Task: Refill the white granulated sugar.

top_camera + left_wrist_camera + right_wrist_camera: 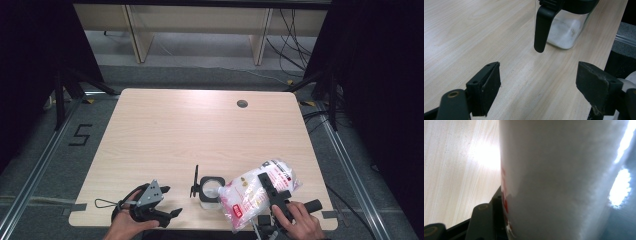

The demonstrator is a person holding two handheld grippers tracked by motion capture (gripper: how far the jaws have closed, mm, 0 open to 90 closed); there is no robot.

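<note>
White bag [257,192] gripped between right gripper [272,192] jaws, seemingly tilted over jar [210,190], left gripper [167,202] jaws open, empty.

**Three cameras, one shared corner**

The high view looks forward and down from above the person's side, taking in the whole counter [165,135]. The left gripper view sits low, skimming the counter toward the clear jar [566,30], also seen lower centre in the high view. The right gripper view presses close against the white bag [564,180].
</note>
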